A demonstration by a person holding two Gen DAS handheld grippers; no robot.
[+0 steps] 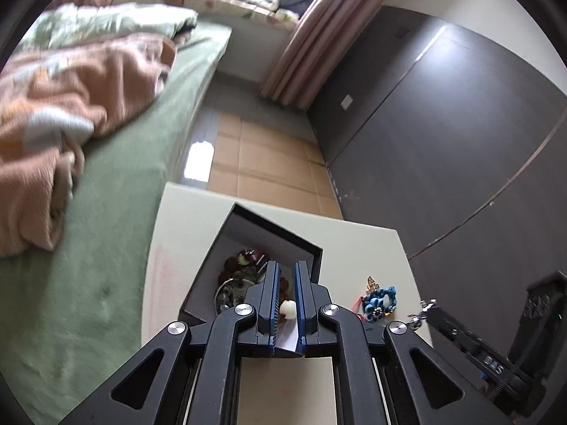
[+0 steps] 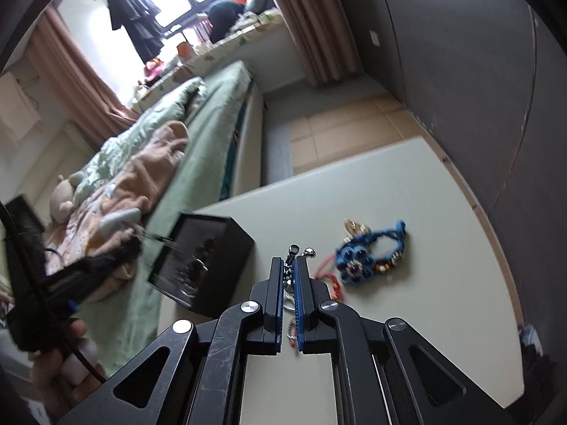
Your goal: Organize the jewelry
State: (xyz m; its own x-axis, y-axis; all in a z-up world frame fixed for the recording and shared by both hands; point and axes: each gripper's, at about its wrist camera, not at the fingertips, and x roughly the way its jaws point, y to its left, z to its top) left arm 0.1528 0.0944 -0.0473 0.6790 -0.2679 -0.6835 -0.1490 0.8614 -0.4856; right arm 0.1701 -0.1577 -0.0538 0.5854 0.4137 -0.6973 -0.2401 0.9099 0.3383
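Observation:
A black jewelry box (image 1: 255,244) stands open on the pale table (image 1: 361,248) with several pieces of jewelry (image 1: 237,276) inside. My left gripper (image 1: 286,269) hovers over the box's right part, jaws slightly apart, and a white bead piece (image 1: 287,309) shows between them. A blue flower bracelet (image 1: 381,301) lies on the table to the right of the box. In the right wrist view my right gripper (image 2: 290,262) is shut on a silver chain piece (image 2: 294,253), held above the table between the box (image 2: 209,262) and the blue bracelet (image 2: 365,253).
A bed (image 1: 117,248) with green sheet and pink blanket runs along the table's left side. Dark wardrobe doors (image 1: 443,141) stand to the right. Tiled floor (image 1: 262,163) lies beyond the table. The person's left hand (image 2: 63,364) shows at the lower left of the right wrist view.

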